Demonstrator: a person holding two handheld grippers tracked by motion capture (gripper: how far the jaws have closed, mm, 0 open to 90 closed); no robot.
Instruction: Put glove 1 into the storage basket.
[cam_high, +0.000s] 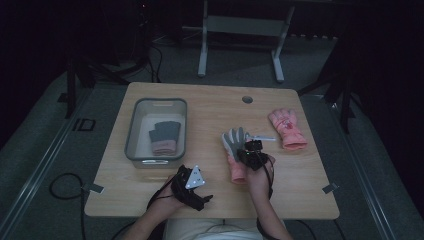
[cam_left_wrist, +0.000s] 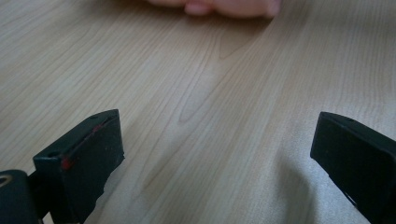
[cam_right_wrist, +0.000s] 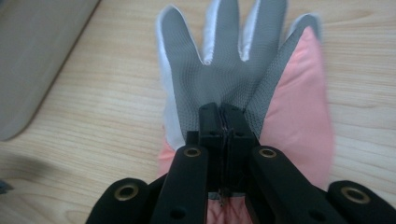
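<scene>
Dark floor surrounds a pale wooden table (cam_high: 210, 107) carrying a grey bin (cam_high: 134, 131) with one folded glove (cam_high: 164, 136) inside, a pink glove (cam_high: 287, 129) lying well apart at the right, and a grey-palmed glove (cam_right_wrist: 233, 70) near the middle. The right tool (cam_right_wrist: 223, 122) has its jaws pinched together on this glove's palm, while the left tool (cam_left_wrist: 217, 154) rests open and empty over bare wood. Judging by the bin, the step in hand is lifting this glove, and next it must be carried left to the bin without snagging the rim.
</scene>
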